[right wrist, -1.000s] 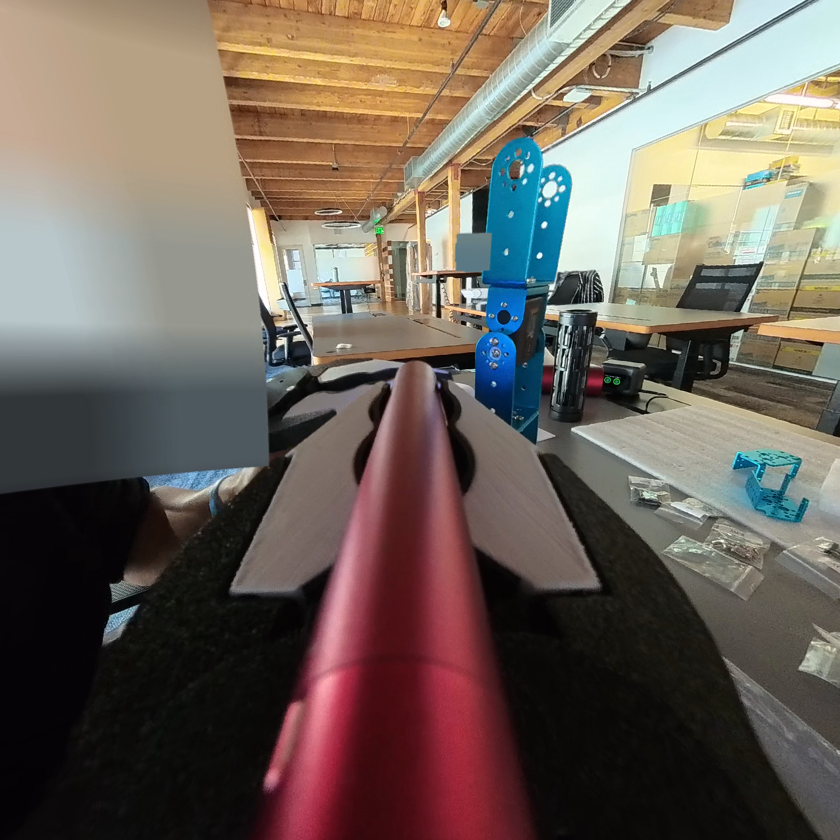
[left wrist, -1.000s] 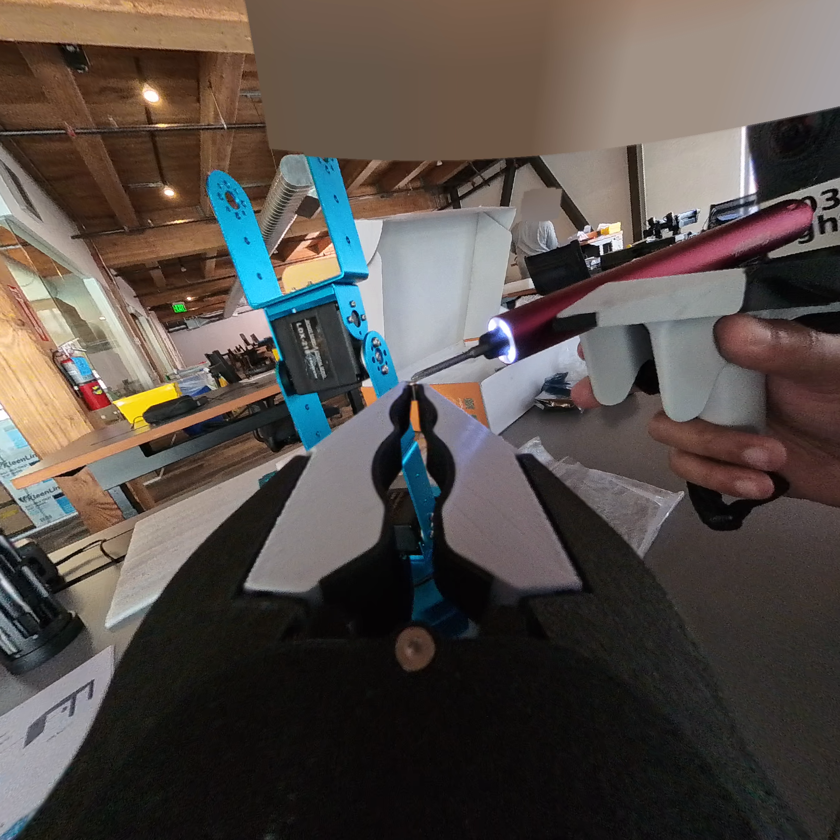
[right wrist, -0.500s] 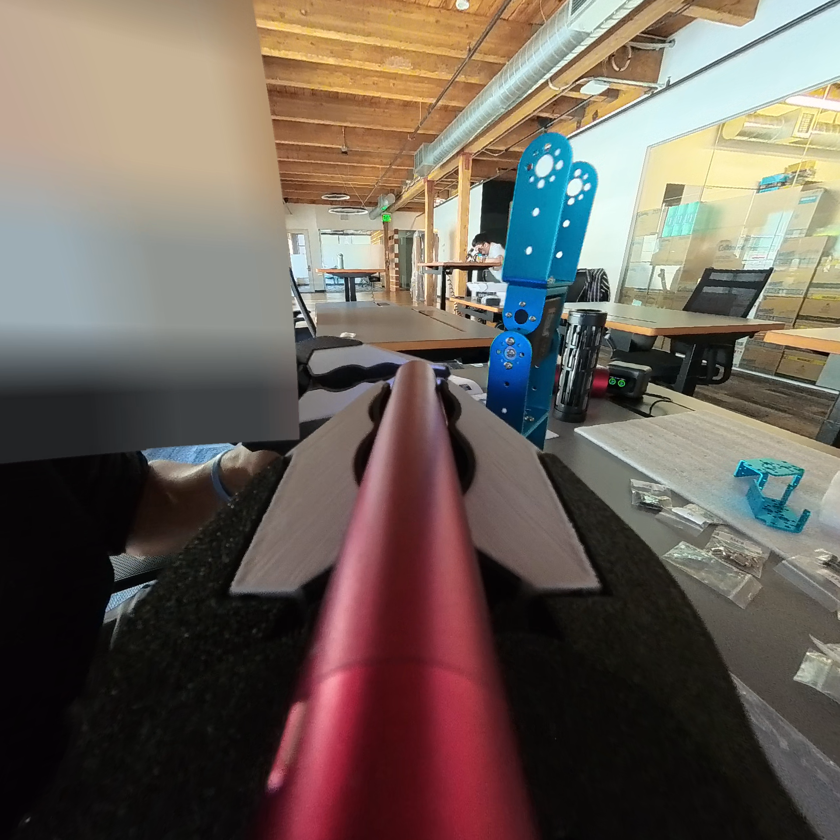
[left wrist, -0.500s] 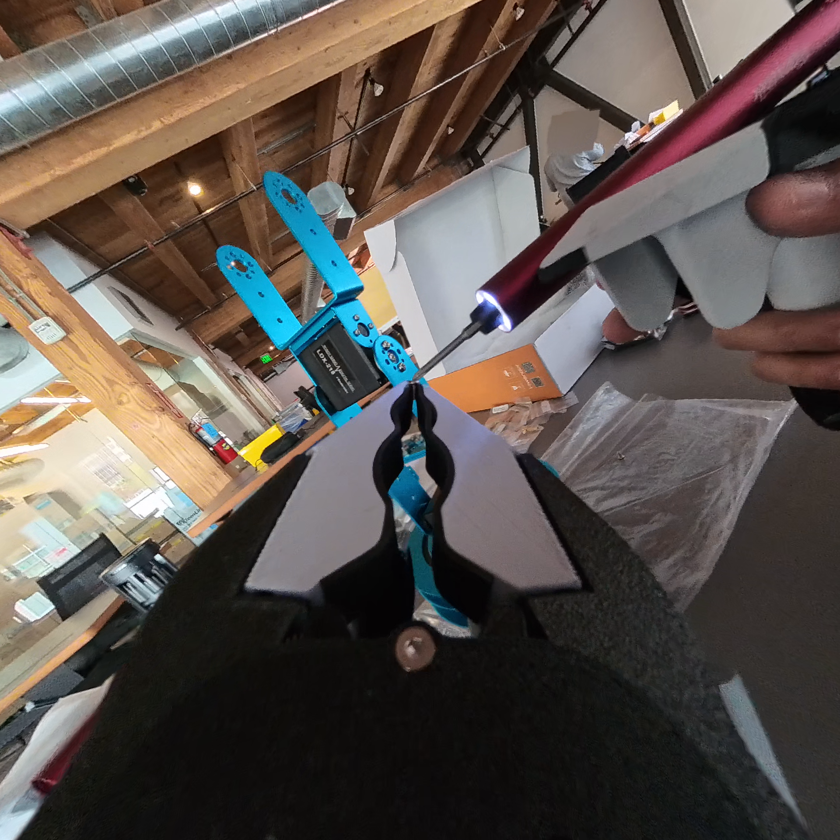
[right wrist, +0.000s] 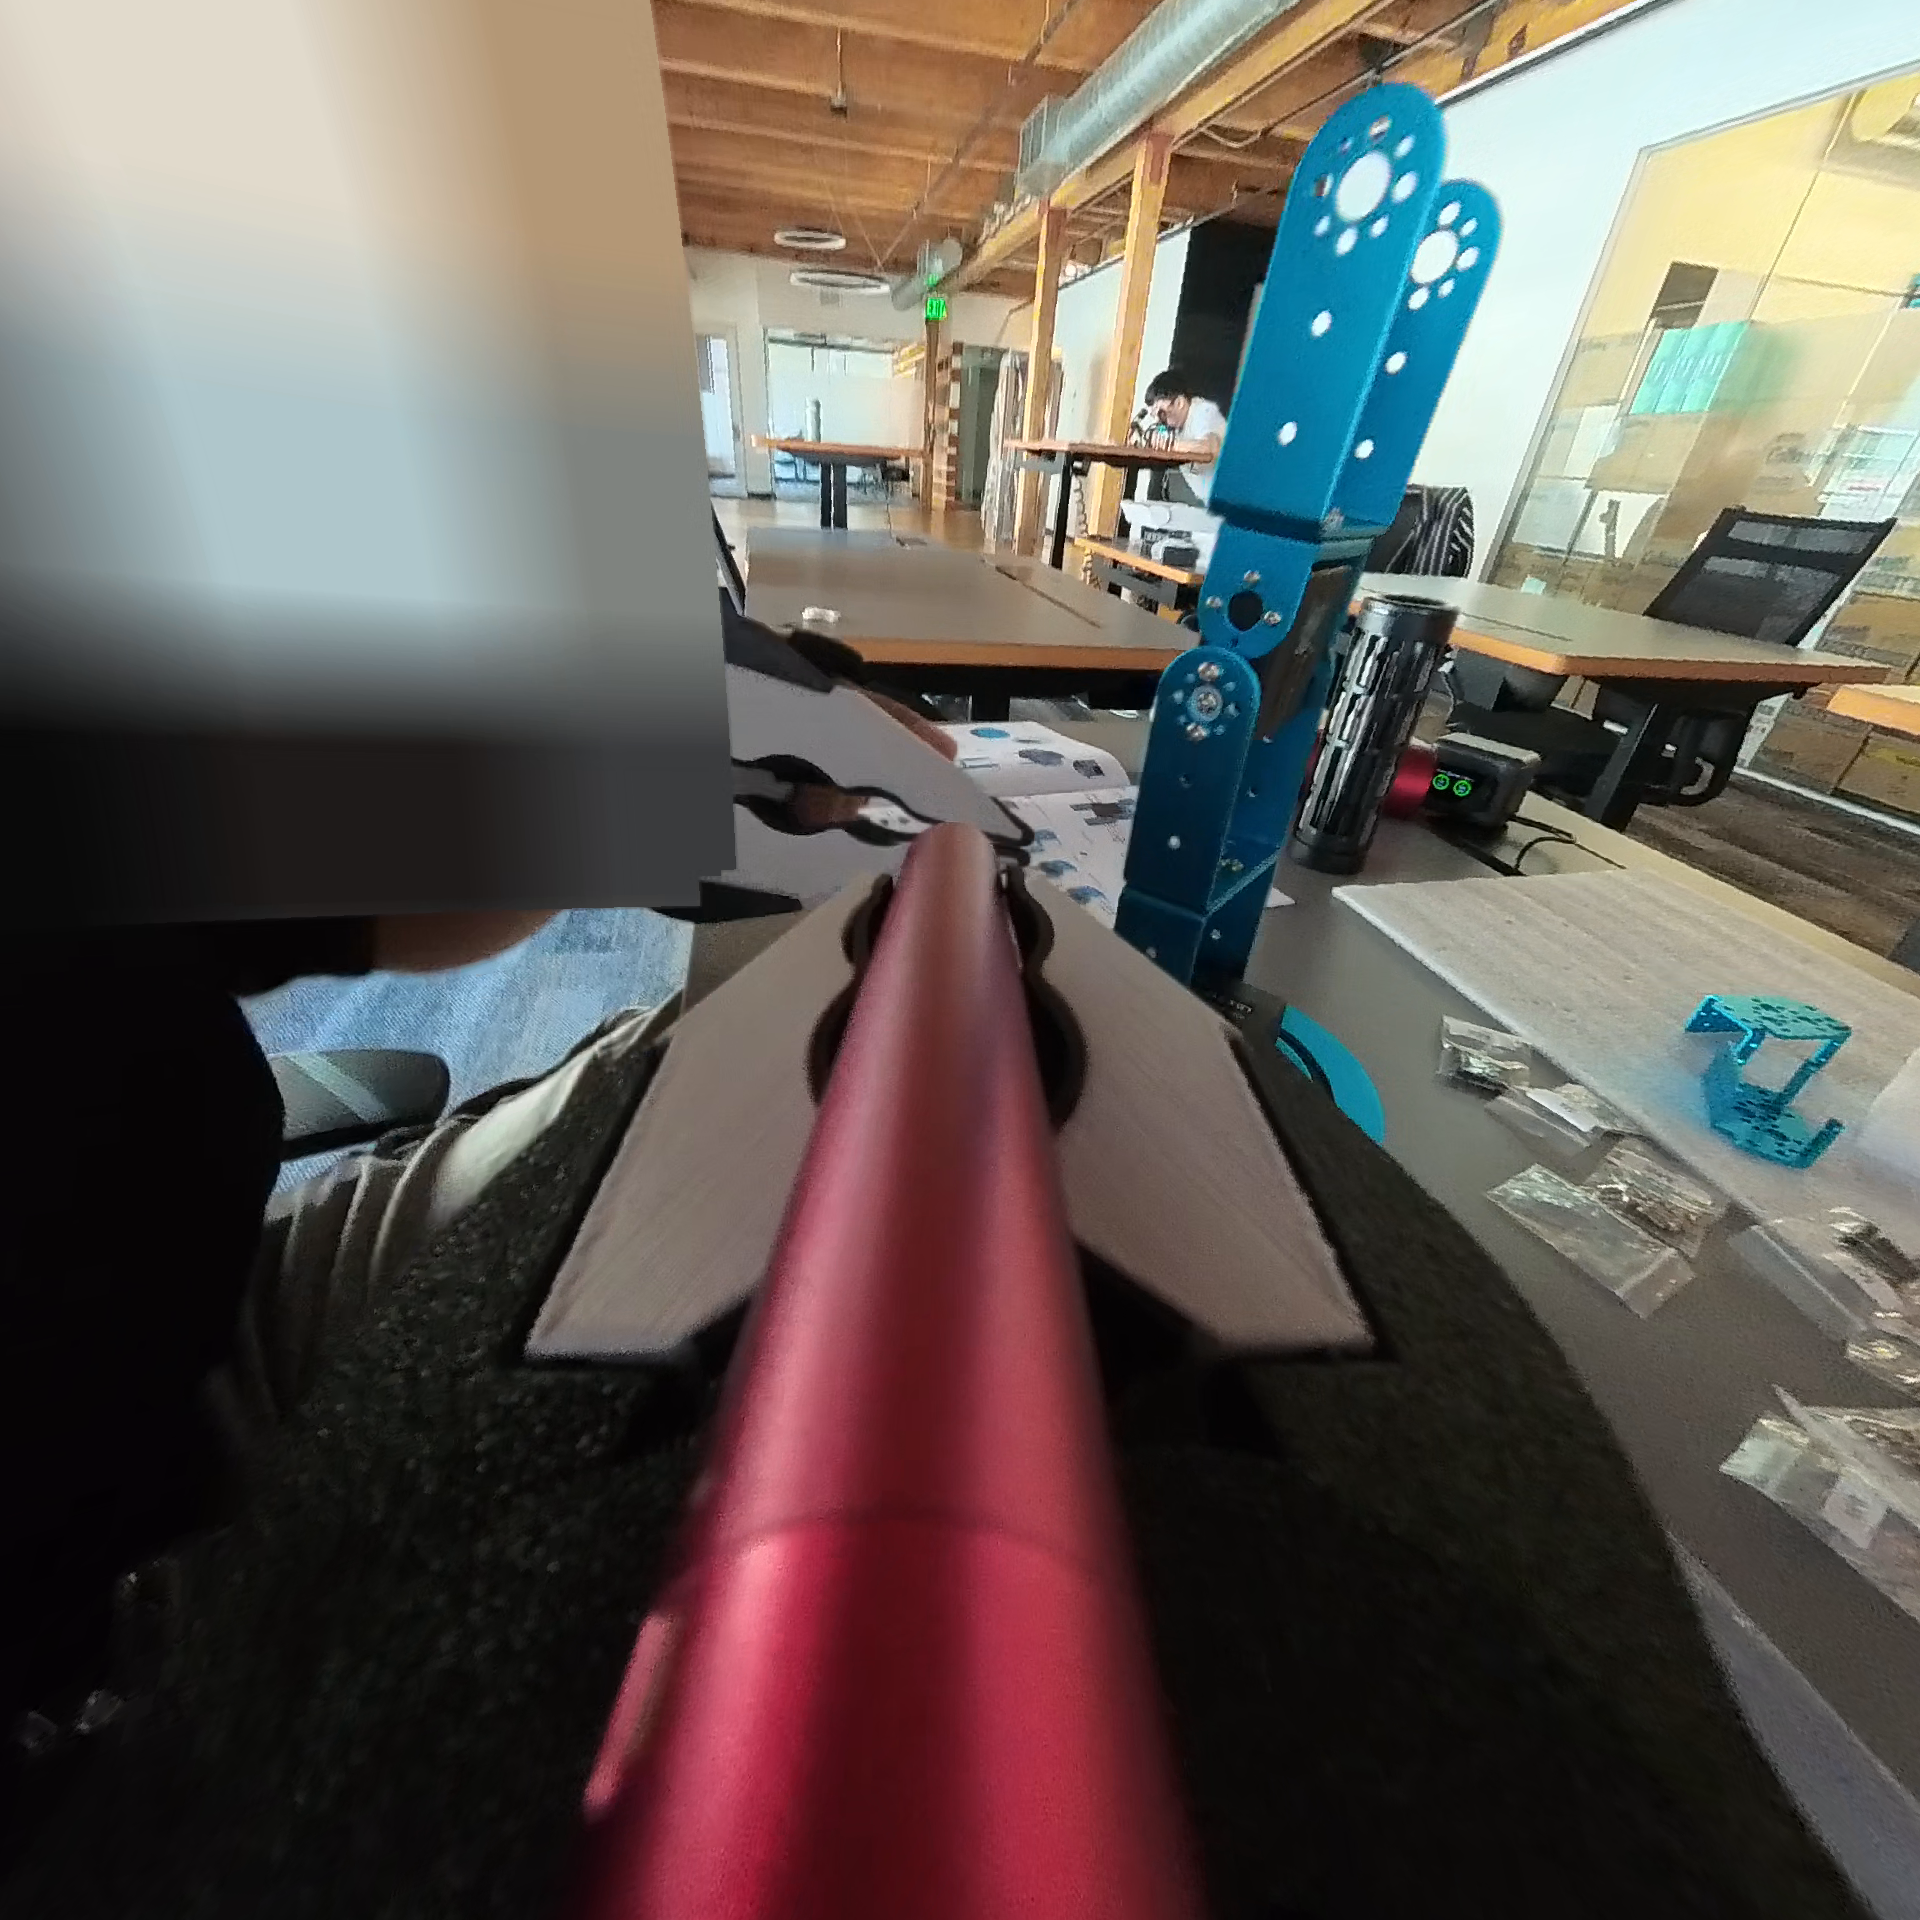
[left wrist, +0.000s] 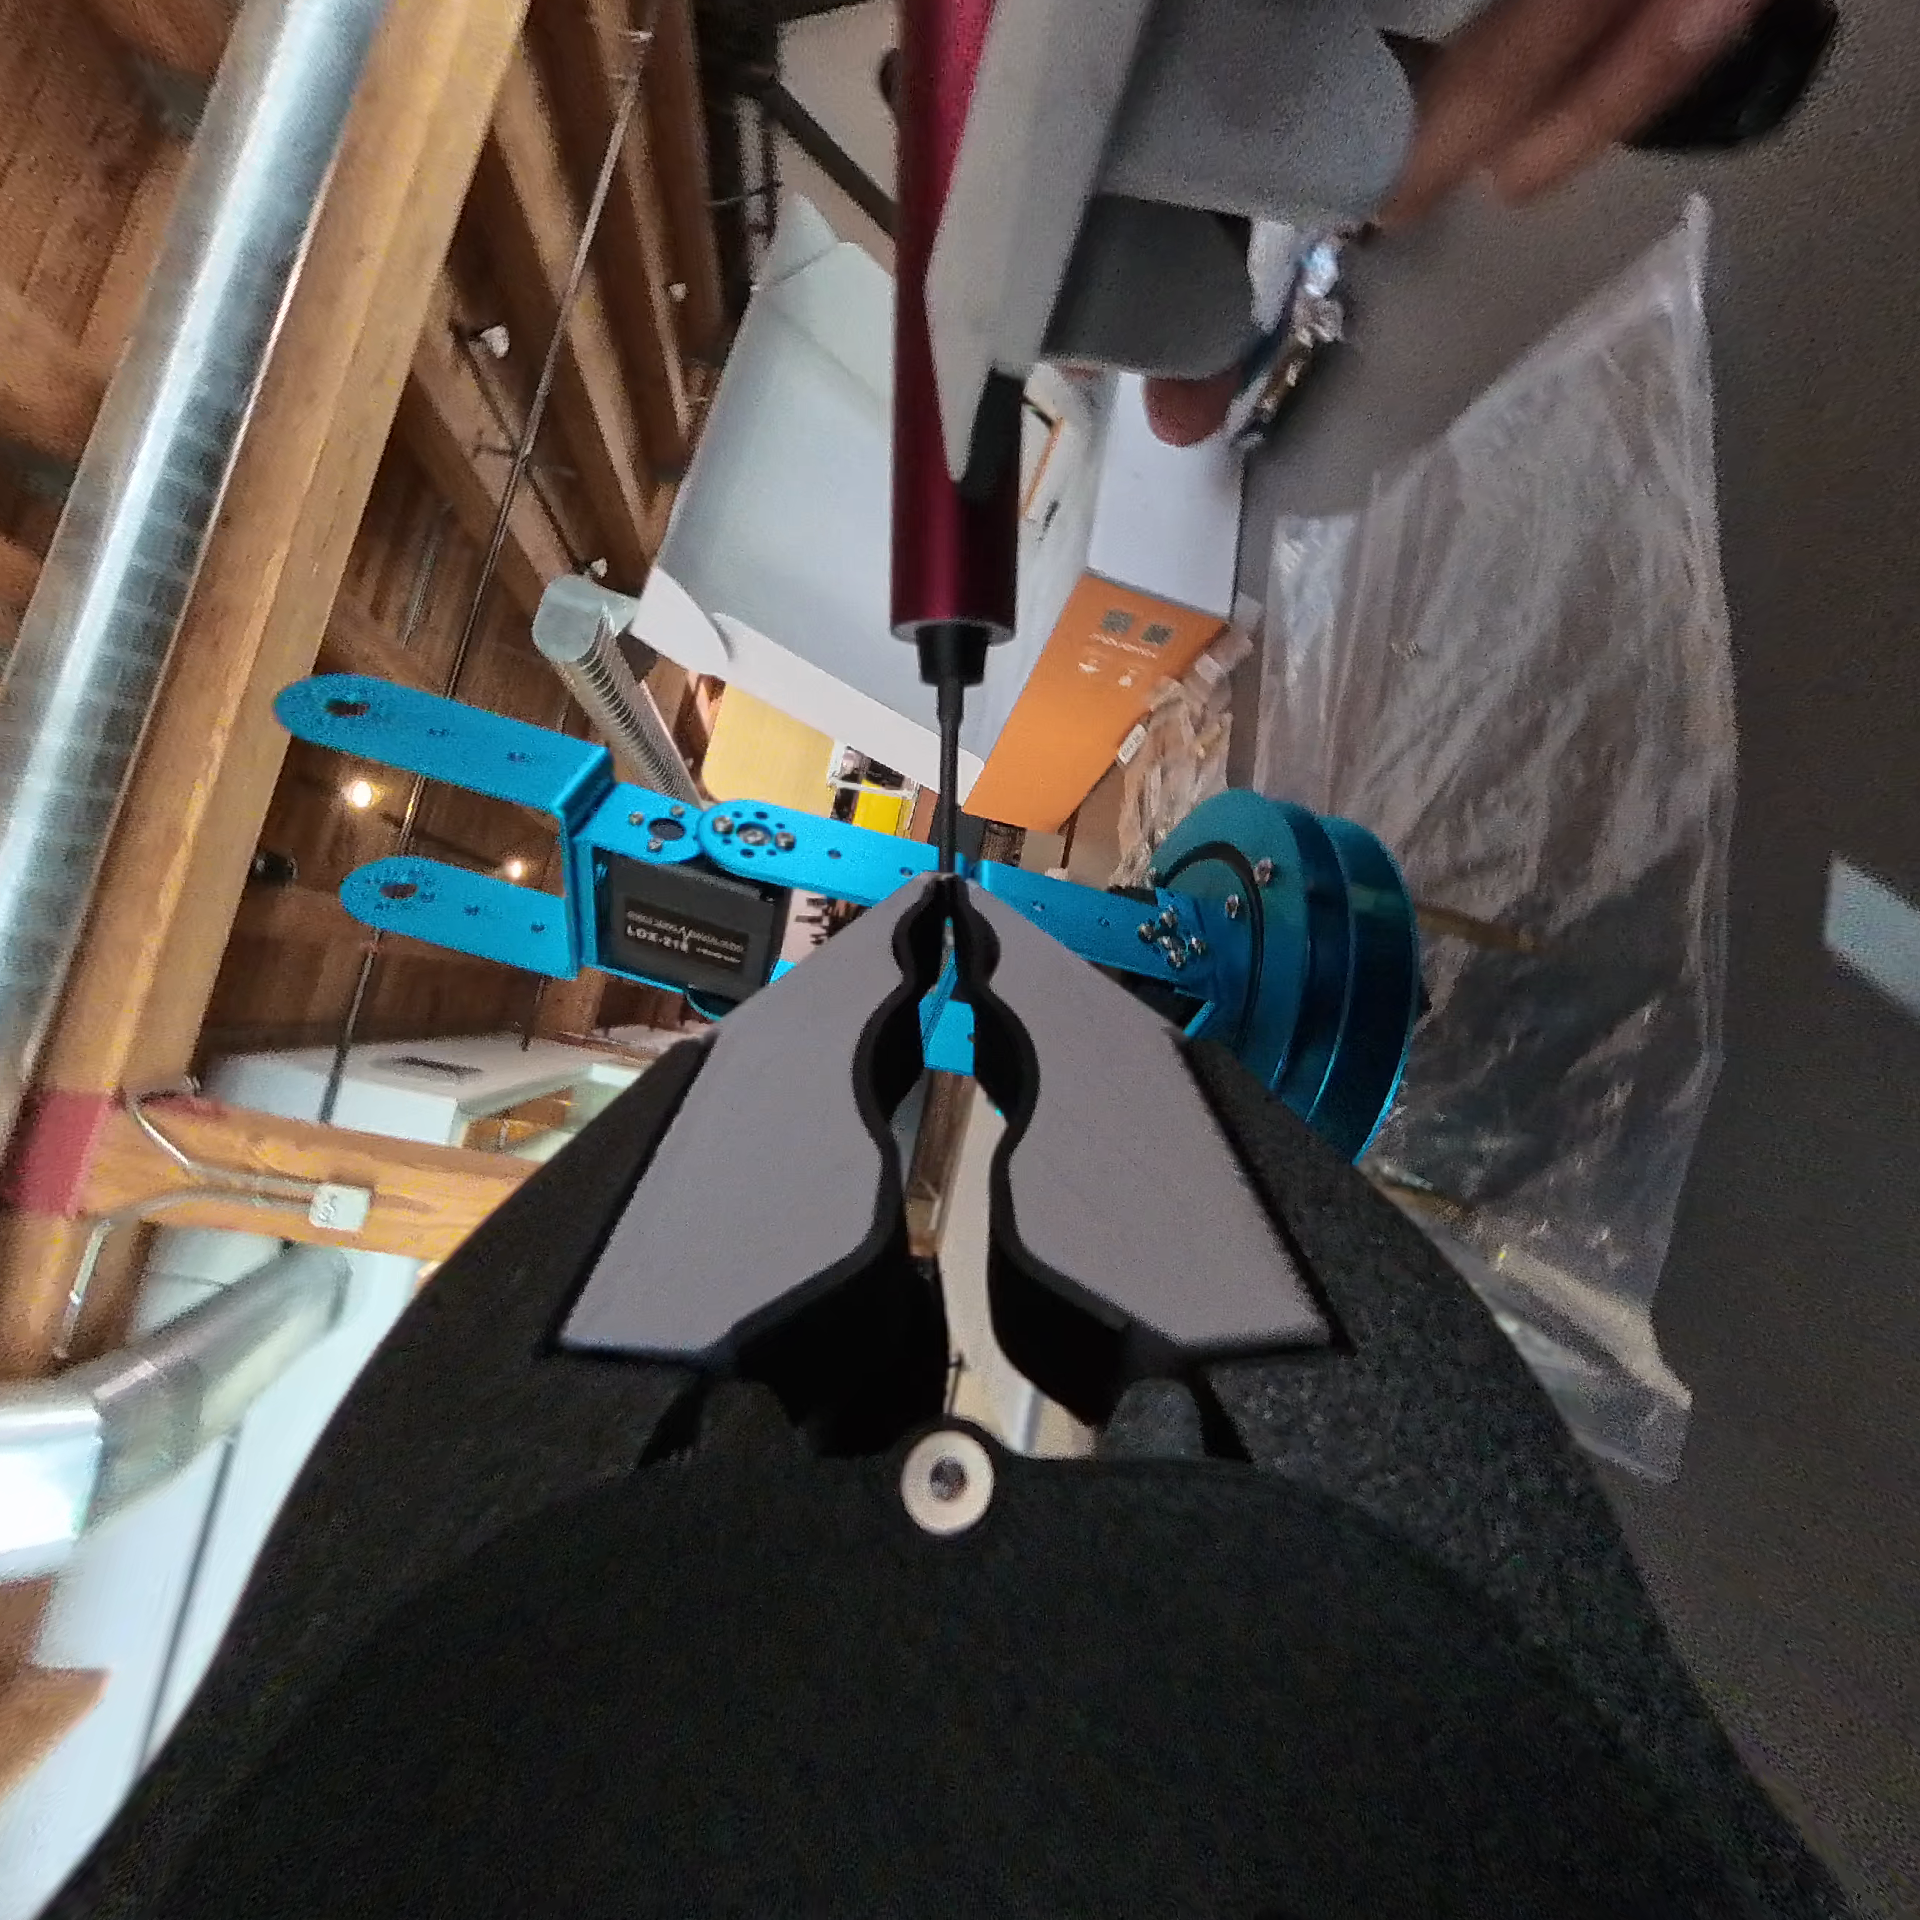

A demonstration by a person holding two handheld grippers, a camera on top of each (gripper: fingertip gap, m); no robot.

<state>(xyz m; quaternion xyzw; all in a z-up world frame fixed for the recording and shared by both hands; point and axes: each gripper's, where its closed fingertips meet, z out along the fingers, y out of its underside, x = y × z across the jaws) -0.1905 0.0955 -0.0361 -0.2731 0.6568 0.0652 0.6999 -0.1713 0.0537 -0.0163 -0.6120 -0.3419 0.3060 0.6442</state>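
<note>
My left gripper [left wrist: 948,885] is shut, its tips together right in front of the blue metal robot arm [left wrist: 727,862] with its black servo and round base [left wrist: 1299,956]. Whether the tips pinch something small, I cannot tell. My right gripper [right wrist: 951,883] is shut on a red powered screwdriver [right wrist: 914,1351]. In the left wrist view the screwdriver [left wrist: 940,468] points down and its black bit [left wrist: 950,769] reaches my left fingertips. The blue arm [right wrist: 1340,416] stands upright to the right of the screwdriver. The left gripper [right wrist: 914,805] shows just beyond the screwdriver's end.
A clear plastic bag [left wrist: 1507,727] lies under the blue base, with a white and orange box [left wrist: 1081,707] behind it. On the grey table are a blue bracket [right wrist: 1766,1070], small bags of hardware [right wrist: 1600,1216], a white mat [right wrist: 1610,935], a black cylinder [right wrist: 1361,727] and a booklet [right wrist: 1039,769]. One gripper's finger ends stand about 6 centimetres off the other's.
The left gripper has rolled about a quarter turn, so the blue arm now lies sideways in its view. The screwdriver bit stays at its tips. The right gripper has moved closer to the blue arm.
</note>
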